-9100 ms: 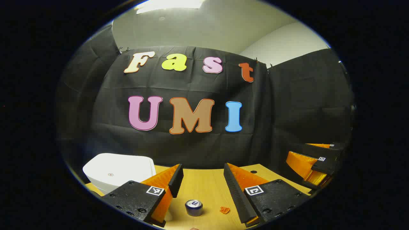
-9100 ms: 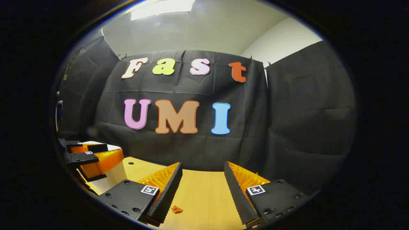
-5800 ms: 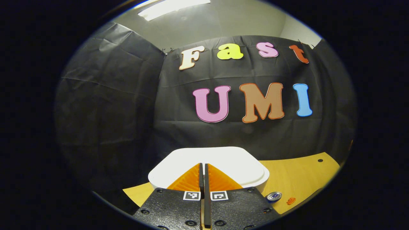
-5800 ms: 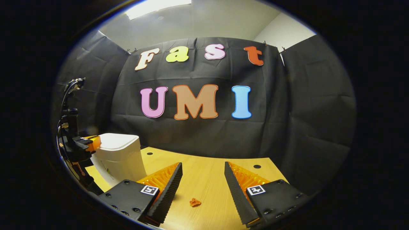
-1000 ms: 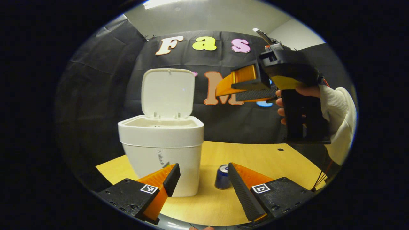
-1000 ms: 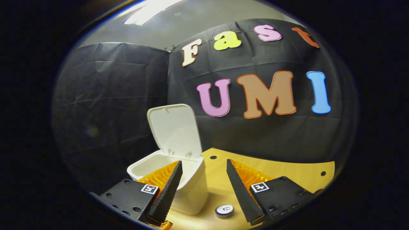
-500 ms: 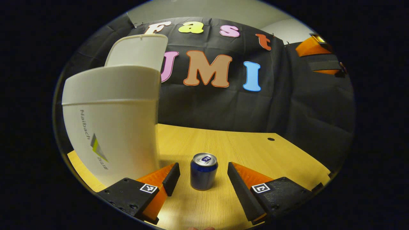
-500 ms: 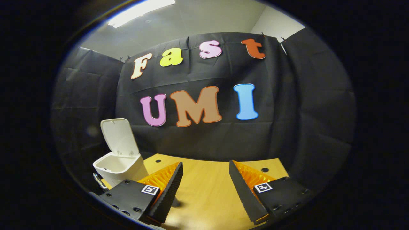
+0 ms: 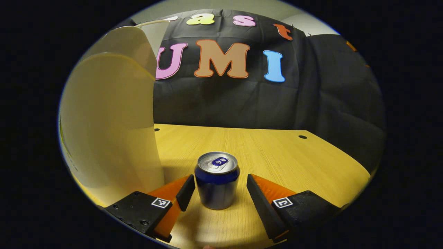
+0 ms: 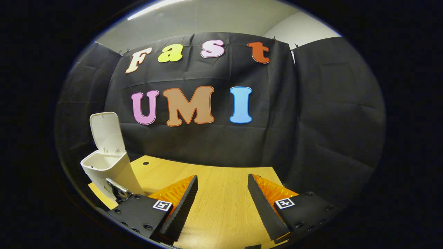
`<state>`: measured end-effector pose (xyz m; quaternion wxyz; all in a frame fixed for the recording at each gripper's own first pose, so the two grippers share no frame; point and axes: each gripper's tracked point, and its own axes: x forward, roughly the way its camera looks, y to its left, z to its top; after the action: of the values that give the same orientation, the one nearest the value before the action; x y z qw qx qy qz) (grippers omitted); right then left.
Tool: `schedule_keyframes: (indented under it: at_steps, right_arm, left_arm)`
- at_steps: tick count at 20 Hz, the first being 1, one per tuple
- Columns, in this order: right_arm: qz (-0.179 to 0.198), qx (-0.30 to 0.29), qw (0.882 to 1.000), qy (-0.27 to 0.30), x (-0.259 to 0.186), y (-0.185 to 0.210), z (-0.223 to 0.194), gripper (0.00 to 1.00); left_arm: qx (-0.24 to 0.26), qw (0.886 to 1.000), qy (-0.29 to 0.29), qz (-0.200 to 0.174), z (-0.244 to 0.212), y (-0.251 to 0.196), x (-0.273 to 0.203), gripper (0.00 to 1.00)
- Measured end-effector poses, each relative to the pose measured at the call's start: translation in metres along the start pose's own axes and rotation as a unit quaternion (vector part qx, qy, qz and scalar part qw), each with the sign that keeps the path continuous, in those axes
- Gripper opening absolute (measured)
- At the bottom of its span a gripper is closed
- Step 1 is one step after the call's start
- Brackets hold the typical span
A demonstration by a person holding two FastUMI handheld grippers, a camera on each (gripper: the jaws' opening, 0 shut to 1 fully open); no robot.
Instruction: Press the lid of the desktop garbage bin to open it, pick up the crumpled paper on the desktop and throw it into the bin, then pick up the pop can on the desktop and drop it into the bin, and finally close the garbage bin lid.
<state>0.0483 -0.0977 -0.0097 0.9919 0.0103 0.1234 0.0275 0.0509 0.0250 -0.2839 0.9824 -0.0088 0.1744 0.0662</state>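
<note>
White plastic bin [image 10: 107, 166] lid up — opening done. No crumpled paper on wooden surface [image 9: 277, 152], likely binned. Left gripper [image 9: 218, 188] spread either side of upright blue pop can [image 9: 217, 180], not touching — grab, drop, lid-closing remain. Right gripper [image 10: 221, 193] apart, empty.

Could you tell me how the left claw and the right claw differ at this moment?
The left claw has the pop can standing upright between its open fingers, not yet pressed; the right claw has nothing between its fingers, just bare desktop. The left claw sits close beside the garbage bin, while the right claw sees that bin farther off, with its lid raised. Both are open.
</note>
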Motion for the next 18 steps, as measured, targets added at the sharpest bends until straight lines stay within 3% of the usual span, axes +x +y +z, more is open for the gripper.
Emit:
schedule_keyframes:
  at_steps: [3, 5, 9, 14, 18]
  right_arm:
    - [0.001, 0.005, 1.0, 0.009, 0.005, 0.001, -0.007, 0.92]
    - [0.0, 0.004, 1.0, 0.014, 0.006, 0.001, -0.01, 0.92]
    - [-0.001, 0.001, 1.0, 0.021, 0.005, 0.0, -0.014, 0.92]
    - [0.012, 0.012, 1.0, 0.019, 0.006, 0.004, -0.014, 0.92]
    - [0.04, 0.04, 0.998, 0.019, 0.007, 0.016, -0.017, 0.92]
  left_arm:
    - [0.005, 1.0, 0.029, 0.007, -0.014, 0.002, 0.012, 0.91]
    - [0.009, 0.999, 0.03, 0.003, -0.011, -0.001, 0.012, 0.79]
    - [0.009, 1.0, 0.022, -0.012, -0.002, -0.013, 0.009, 0.78]
    - [0.003, 0.999, -0.039, -0.031, 0.061, -0.035, -0.009, 0.76]
    - [-0.044, 0.99, -0.129, -0.037, 0.163, -0.042, -0.038, 0.76]
